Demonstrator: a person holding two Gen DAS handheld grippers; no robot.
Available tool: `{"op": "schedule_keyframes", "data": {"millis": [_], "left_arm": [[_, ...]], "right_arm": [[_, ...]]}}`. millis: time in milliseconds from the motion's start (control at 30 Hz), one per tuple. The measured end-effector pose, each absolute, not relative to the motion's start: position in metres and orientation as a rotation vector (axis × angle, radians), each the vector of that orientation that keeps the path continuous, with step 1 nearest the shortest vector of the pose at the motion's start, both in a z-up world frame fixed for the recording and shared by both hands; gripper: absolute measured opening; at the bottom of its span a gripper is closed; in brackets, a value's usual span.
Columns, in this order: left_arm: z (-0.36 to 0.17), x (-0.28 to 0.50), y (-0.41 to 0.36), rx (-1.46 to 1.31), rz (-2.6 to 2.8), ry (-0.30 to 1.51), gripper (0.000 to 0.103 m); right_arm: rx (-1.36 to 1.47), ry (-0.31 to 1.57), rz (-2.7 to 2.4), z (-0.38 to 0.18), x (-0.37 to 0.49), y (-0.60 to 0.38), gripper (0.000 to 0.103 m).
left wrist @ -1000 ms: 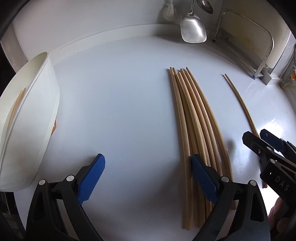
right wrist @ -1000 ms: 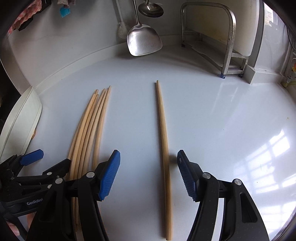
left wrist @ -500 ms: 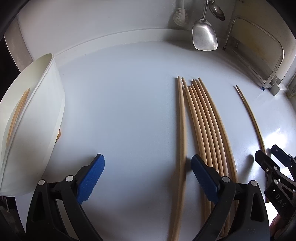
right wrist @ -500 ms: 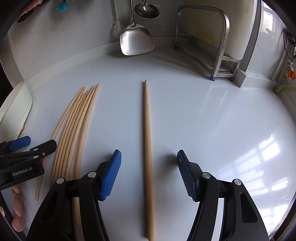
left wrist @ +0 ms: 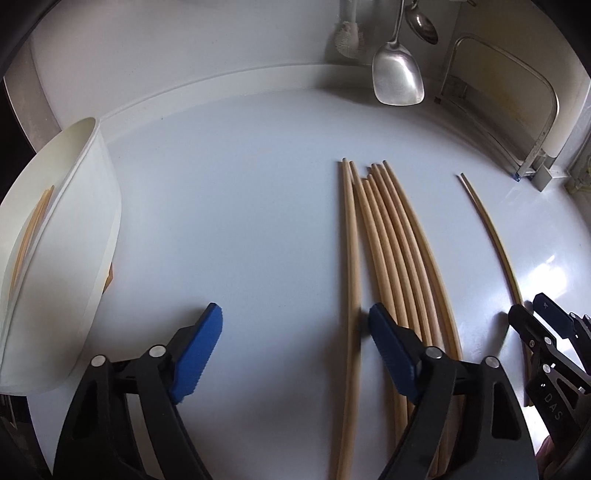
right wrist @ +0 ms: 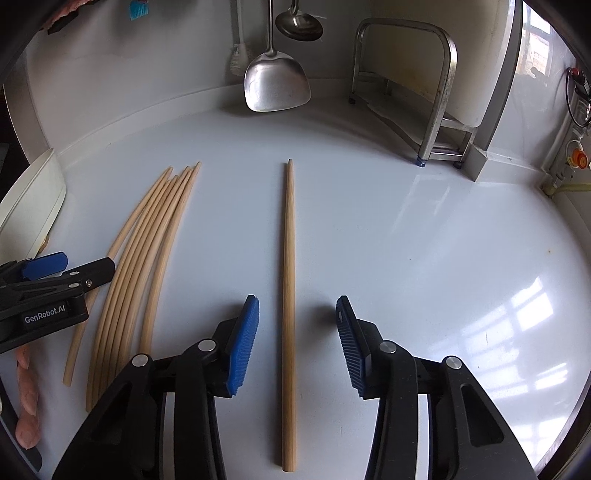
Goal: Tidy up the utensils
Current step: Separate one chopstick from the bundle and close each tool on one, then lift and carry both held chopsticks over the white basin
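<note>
Window glare right, fisheye edges, sharp

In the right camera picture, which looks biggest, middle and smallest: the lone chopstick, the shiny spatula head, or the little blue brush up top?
1. Lone chopstick, longest by far, though it lies nearest the camera.
2. Spatula head.
3. Blue brush, tiny, partly cut off and farthest away.

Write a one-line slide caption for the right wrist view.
Open right claw straddles a lone chopstick on the white counter, beside a chopstick bundle.
</note>
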State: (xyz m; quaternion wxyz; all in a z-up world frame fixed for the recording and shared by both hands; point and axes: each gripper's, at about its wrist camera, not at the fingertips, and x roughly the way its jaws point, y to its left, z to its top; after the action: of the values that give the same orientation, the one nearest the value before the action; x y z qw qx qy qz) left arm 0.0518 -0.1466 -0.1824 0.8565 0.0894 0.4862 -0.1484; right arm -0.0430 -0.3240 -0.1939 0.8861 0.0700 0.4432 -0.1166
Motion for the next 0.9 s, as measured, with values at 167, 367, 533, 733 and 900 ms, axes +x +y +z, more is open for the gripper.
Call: {"op": "schedule_keyframes", "data": {"millis": [167,367,533,733,900], "left_arm": [[-0.179,0.044,-0.159,0.212,-0.363,1.0,0.032],[-0.177,0.032,-0.162,0.221,-0.382,1.001,0.008],[-0.176,0.034,-0.155,0.19,-0.363,1.04,0.007],[-0.153,0.026,-0.148,0.136,-0.345,1.052,0.007],[-0.117,0.015,-0.142,0.11,-0.313,1.035,0.007]], "right_arm": [[0.126,0.924,-0.221,-0.194,-0.042,-0.317,0.018],[0.127,0.926,-0.197,-0.193,-0.046,-0.314,0.007],[0.175,0.941,-0.166,-0.191,-0.047,-0.32,0.006],[0.21,0.936,-0.14,-0.175,-0.052,-0.33,0.006],[0.215,0.902,-0.094,-0.145,-0.057,-0.333,0.006]]}}
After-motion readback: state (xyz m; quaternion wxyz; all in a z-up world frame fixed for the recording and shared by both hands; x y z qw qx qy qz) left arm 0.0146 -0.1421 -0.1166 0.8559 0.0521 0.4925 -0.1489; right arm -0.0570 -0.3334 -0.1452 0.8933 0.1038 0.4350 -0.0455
